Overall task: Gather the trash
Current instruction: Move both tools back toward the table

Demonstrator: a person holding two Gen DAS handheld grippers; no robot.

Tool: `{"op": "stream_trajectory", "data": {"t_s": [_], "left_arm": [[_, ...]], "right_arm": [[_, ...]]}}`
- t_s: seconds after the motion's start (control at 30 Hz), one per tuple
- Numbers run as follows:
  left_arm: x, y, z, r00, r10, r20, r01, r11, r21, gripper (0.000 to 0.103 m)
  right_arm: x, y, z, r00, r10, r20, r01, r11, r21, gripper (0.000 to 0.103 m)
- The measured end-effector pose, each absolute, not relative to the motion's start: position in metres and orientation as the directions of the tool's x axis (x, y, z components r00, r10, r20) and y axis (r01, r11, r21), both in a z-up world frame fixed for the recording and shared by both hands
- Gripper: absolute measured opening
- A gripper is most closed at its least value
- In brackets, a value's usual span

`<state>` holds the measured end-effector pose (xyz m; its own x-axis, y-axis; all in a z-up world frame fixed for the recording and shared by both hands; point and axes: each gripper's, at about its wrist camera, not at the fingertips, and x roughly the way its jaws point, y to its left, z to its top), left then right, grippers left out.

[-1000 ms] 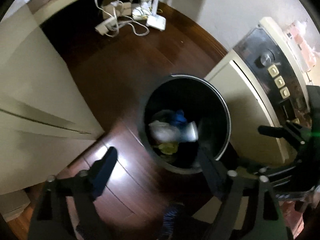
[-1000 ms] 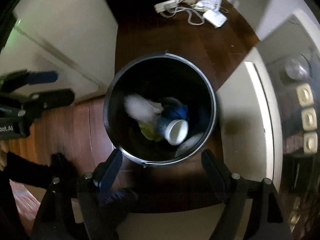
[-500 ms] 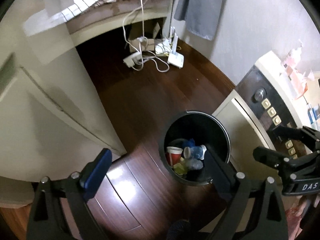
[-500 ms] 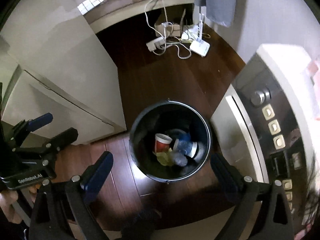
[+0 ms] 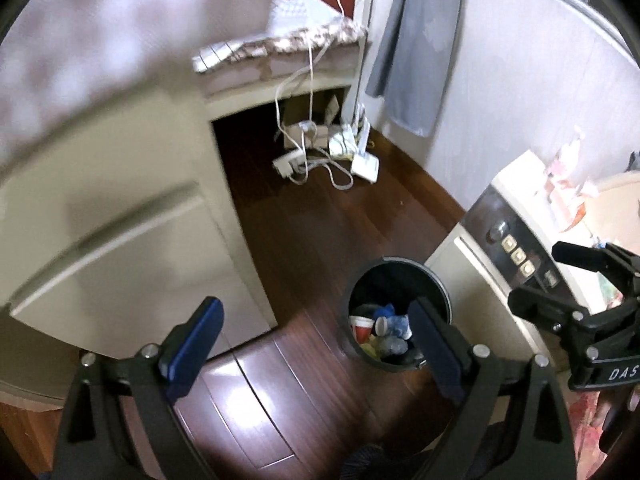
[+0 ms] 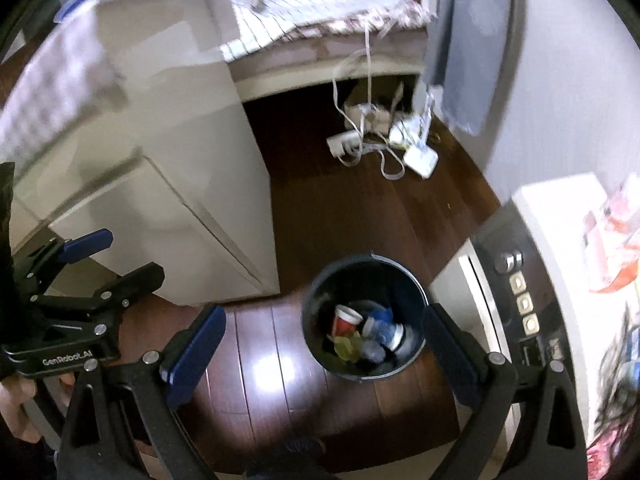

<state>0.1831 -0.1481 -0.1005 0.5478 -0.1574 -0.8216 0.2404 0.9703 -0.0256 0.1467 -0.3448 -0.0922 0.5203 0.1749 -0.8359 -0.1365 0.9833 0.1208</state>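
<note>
A black round trash bin (image 5: 438, 280) stands on the dark wood floor, also in the right wrist view (image 6: 316, 304). Inside it lie a red paper cup (image 5: 360, 327) (image 6: 343, 320), a blue-and-white cup (image 6: 386, 330) and crumpled yellow and grey scraps. My left gripper (image 5: 314, 344) is open and empty, high above the floor left of the bin. My right gripper (image 6: 320, 348) is open and empty, high above the bin. Each gripper shows in the other's view, the right one (image 5: 568, 280) at the right edge, the left one (image 6: 100, 260) at the left edge.
A cream cabinet (image 6: 168, 184) stands left of the bin. A white appliance with a dark button panel (image 6: 520, 304) stands right of it. White cables, a power strip and a router (image 6: 384, 140) lie on the floor at the back, under a bed. A grey cloth (image 5: 412, 60) hangs on the wall.
Both grippers have risen well away from the bin, which now looks much smaller. The trash inside has settled, with the red cup now showing. Both grippers stay open and empty.
</note>
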Motion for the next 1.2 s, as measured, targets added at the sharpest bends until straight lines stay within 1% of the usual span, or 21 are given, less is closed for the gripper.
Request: {"op": "stream_trajectory", "data": {"t_s": [0.13,0.3,0.47,0.63,0.73,0.87,0.93,1.0,1.07,1.2], "left_arm": [[0.173,-0.127,-0.068,0.594,-0.149,-0.791,0.216,0.976,-0.022,0.094],[0.153,-0.094,-0.026,0.668,-0.141,-0.73,0.169,0.985,-0.036,0.094],[0.141,-0.064,0.0,0.71,-0.106,-0.696,0.118,0.993,-0.03,0.095],[0.128,-0.029,0.023,0.757,-0.064,-0.65,0.053,0.998,-0.035,0.095],[0.122,-0.011,0.034,0.781,-0.036,-0.624,0.025,0.999,-0.026,0.095],[0.116,0.021,0.05,0.809,-0.037,-0.587,-0.018,0.996,-0.087,0.095],[0.115,0.036,0.055,0.816,-0.023,-0.577,-0.04,0.995,-0.096,0.095],[0.118,0.047,0.06,0.817,-0.019,-0.576,-0.039,0.995,-0.088,0.095],[0.119,0.058,0.065,0.832,0.026,-0.554,-0.07,0.996,-0.059,0.095],[0.123,0.079,0.073,0.844,0.022,-0.536,-0.08,0.993,-0.085,0.094]], "right_arm": [[0.134,-0.322,-0.05,0.58,0.176,-0.795,-0.17,0.981,0.093,0.1],[0.122,-0.29,0.006,0.657,0.194,-0.728,-0.214,0.975,0.066,0.101],[0.111,-0.248,0.058,0.727,0.238,-0.644,-0.275,0.96,0.044,0.103],[0.104,-0.209,0.09,0.758,0.288,-0.585,-0.334,0.942,0.03,0.103],[0.102,-0.192,0.106,0.772,0.325,-0.547,-0.357,0.933,0.05,0.103],[0.105,-0.174,0.123,0.783,0.376,-0.495,-0.377,0.921,0.101,0.103],[0.11,-0.163,0.129,0.781,0.395,-0.484,-0.392,0.913,0.113,0.103],[0.115,-0.146,0.134,0.776,0.395,-0.492,-0.408,0.909,0.086,0.103],[0.119,-0.134,0.139,0.776,0.39,-0.496,-0.416,0.907,0.062,0.103],[0.137,-0.12,0.147,0.767,0.383,-0.514,-0.412,0.909,0.062,0.103]]}}
